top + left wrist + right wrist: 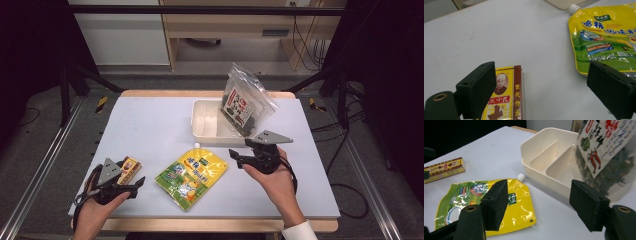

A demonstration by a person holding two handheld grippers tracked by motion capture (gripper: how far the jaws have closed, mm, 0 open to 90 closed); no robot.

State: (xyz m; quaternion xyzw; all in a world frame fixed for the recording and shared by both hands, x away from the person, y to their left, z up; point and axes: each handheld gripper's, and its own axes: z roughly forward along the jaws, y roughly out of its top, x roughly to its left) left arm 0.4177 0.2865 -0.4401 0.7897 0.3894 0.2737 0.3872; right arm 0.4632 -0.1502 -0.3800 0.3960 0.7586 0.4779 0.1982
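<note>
A yellow spouted pouch lies flat at the front middle of the white table. Left of it lies a small red-and-yellow box. My left gripper is beside that box near the front edge, open. Its jaws straddle bare table, with the box under the left jaw and the pouch at the right. My right gripper is held just right of the pouch, open and holding nothing. Past its jaws I see the pouch and a white divided tray.
The tray stands at the back middle of the table. A clear bag of dried greens leans upright in its right end. The table's front edge is close below both hands.
</note>
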